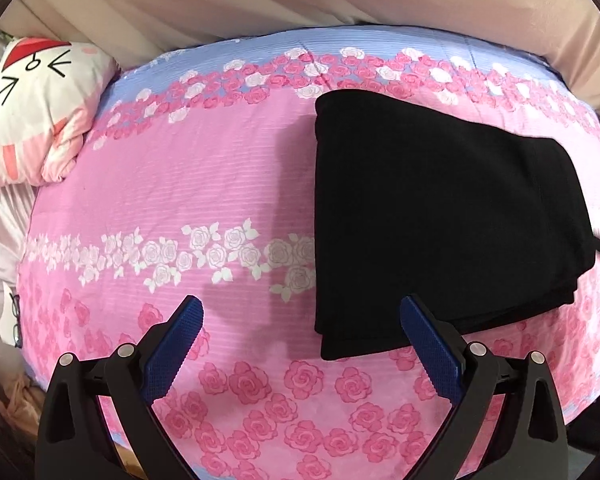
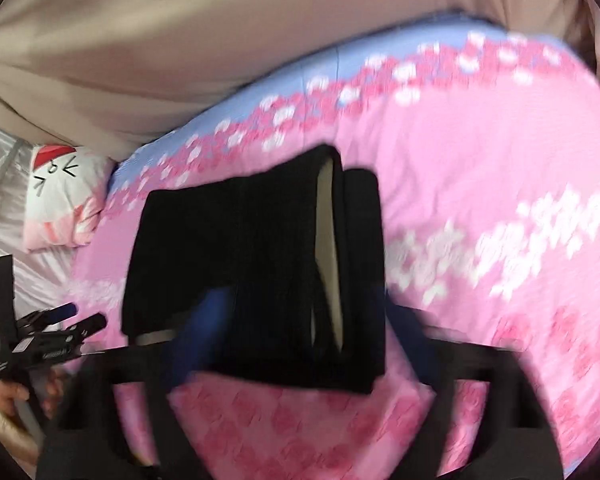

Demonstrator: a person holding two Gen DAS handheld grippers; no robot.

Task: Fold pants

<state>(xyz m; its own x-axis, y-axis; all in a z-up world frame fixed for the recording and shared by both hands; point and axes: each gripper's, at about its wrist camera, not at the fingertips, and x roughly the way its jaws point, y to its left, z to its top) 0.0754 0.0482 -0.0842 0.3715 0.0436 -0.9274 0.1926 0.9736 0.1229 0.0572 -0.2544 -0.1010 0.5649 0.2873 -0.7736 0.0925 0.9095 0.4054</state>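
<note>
Pants [image 1: 440,220] are lying folded on the bed [image 1: 200,184], just right of the left tongs [image 1: 300,320], gaping empty; right tongs [image 2: 300,332], too blurred to judge, are sitting nearer

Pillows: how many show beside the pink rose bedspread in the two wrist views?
1. A white and pink cat-face pillow lies at the bedspread's far left corner, also seen in the right wrist view. Others may be out of frame.
</note>
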